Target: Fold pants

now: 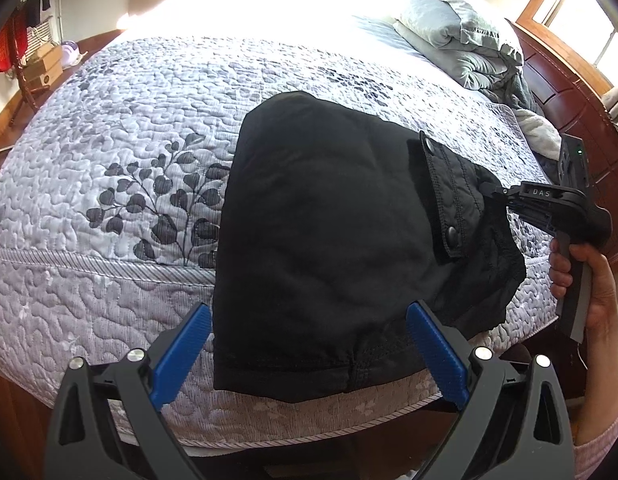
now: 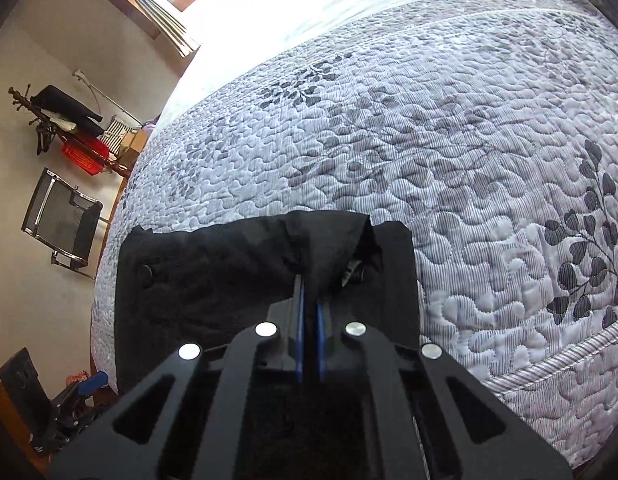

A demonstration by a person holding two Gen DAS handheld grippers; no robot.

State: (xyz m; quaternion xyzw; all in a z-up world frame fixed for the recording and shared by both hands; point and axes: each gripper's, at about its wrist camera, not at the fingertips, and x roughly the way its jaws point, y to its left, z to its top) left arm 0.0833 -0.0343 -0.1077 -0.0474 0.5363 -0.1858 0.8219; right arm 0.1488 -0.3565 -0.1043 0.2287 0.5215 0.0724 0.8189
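Pants [image 1: 329, 248] lie on bed [image 1: 109, 272] at its near edge, hem overhanging; bedding pile [image 1: 457, 36] at far right corner.

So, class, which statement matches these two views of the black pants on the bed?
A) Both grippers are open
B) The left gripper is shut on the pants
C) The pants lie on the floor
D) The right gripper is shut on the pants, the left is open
D: the right gripper pinches a fold of the black pants, while the left gripper stands wide apart above the bed.
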